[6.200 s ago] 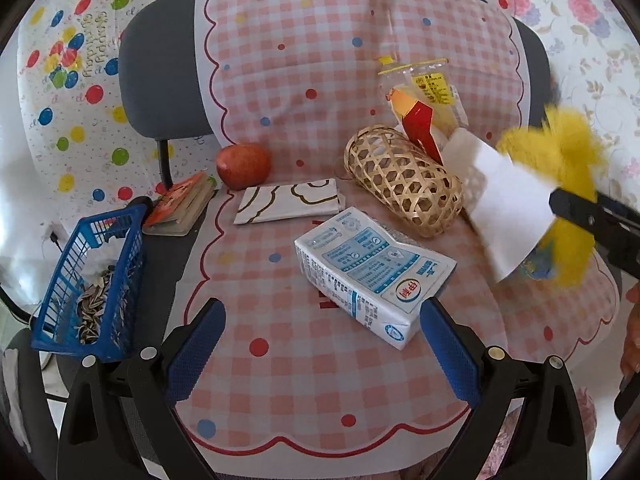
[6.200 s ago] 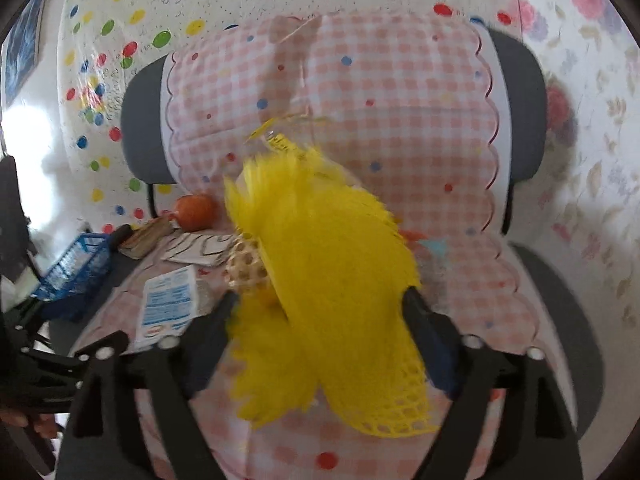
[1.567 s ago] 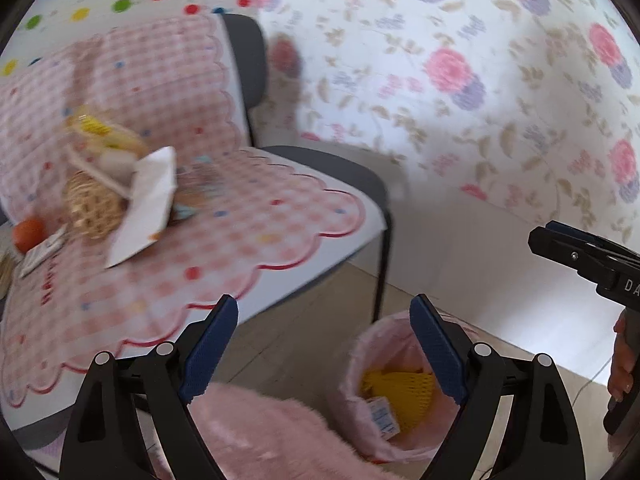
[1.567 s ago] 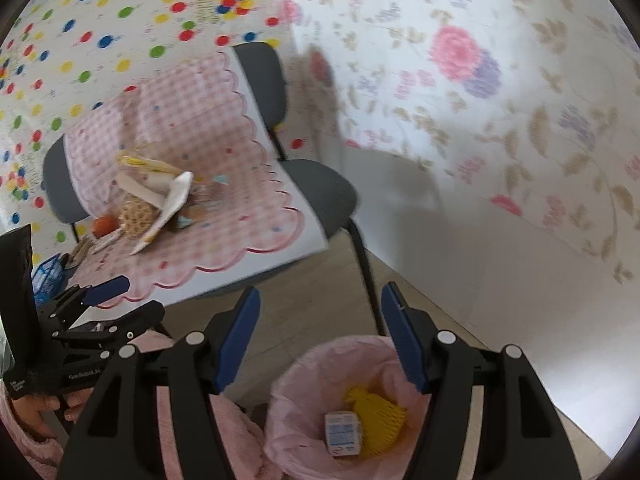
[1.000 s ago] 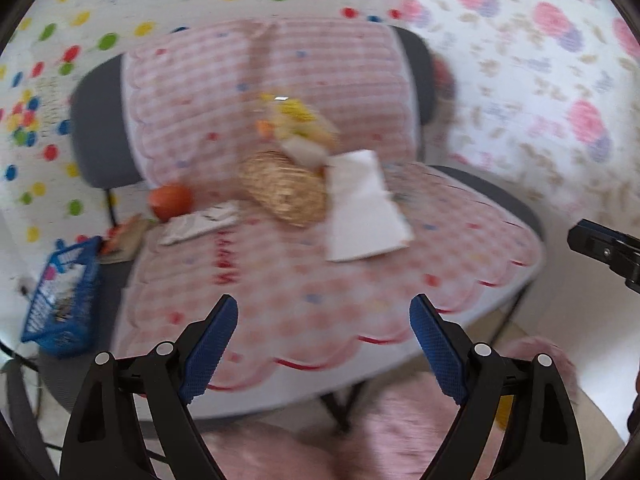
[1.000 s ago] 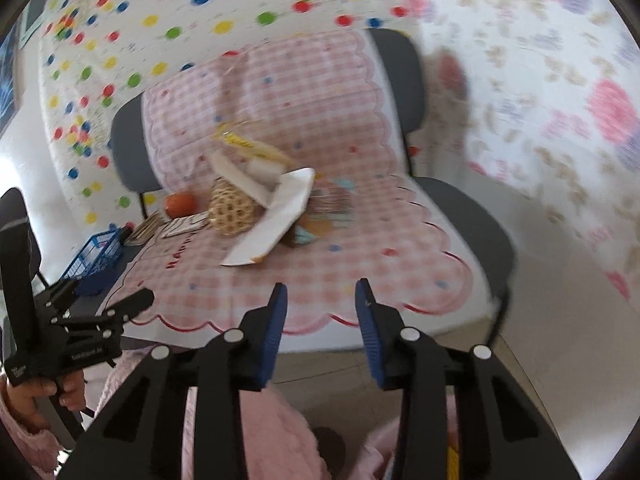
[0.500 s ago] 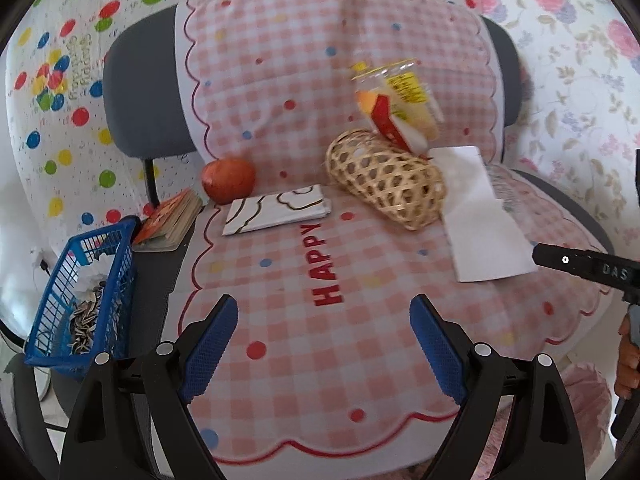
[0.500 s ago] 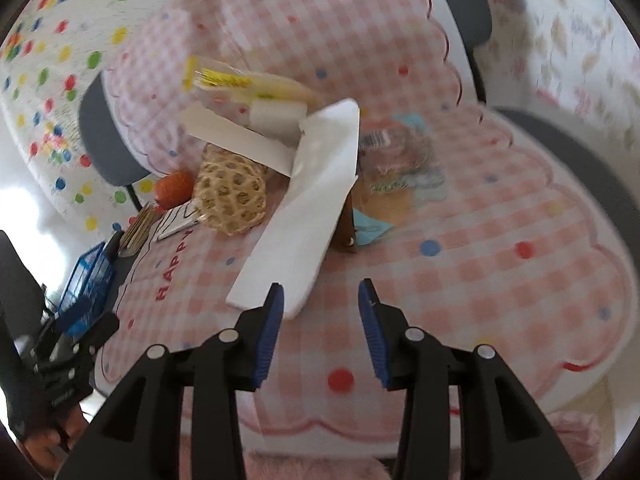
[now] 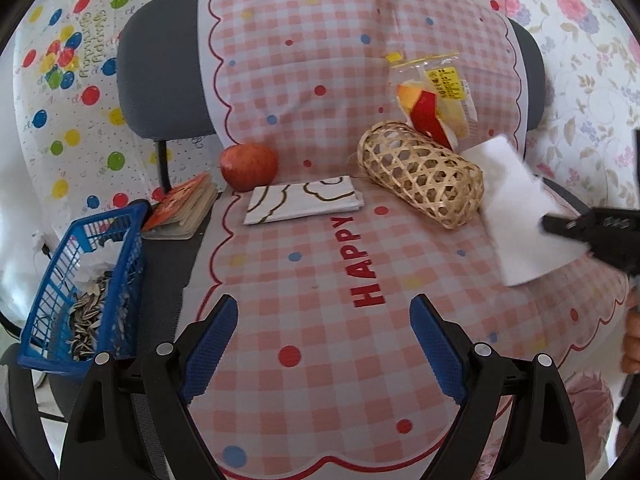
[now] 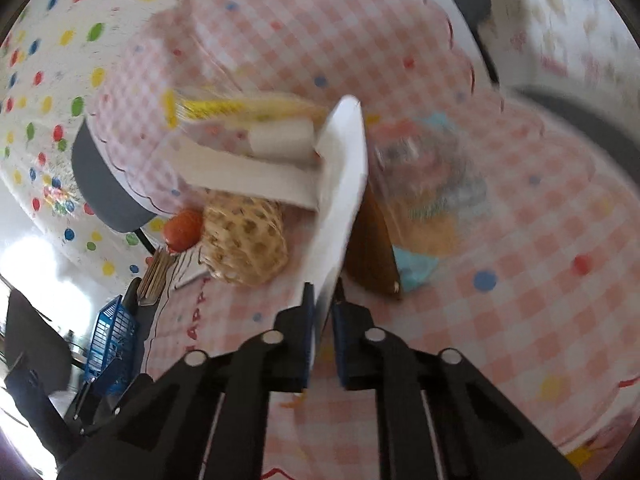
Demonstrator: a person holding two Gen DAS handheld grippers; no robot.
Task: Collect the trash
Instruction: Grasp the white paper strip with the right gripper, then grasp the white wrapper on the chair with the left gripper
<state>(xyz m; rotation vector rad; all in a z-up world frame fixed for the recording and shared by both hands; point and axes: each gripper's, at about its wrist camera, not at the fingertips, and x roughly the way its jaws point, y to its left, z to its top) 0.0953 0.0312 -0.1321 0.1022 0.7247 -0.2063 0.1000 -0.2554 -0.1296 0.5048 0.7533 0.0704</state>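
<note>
A white sheet of paper [image 9: 516, 208] lies at the right of the pink checked chair cover [image 9: 320, 280], leaning by a woven bamboo basket [image 9: 420, 178]. My right gripper [image 10: 322, 312] is shut on the near edge of this white paper [image 10: 340, 204]; it also shows in the left wrist view [image 9: 576, 226]. My left gripper [image 9: 324, 344] is open and empty above the front of the seat. A clear snack bag [image 9: 434, 100] with yellow and red contents leans on the backrest behind the basket. Crumpled wrappers [image 10: 432, 188] lie right of the paper, blurred.
A red apple [image 9: 249, 166], a folded white cloth [image 9: 304, 202] and a small book [image 9: 182, 208] sit at the seat's back left. A blue basket [image 9: 86, 288] with sunflower seed shells stands at the left. A brown wedge [image 10: 370, 248] lies beside the paper.
My right gripper has moved in and closed on the edge of the white paper. My left gripper has come a little nearer to the seat and stays open.
</note>
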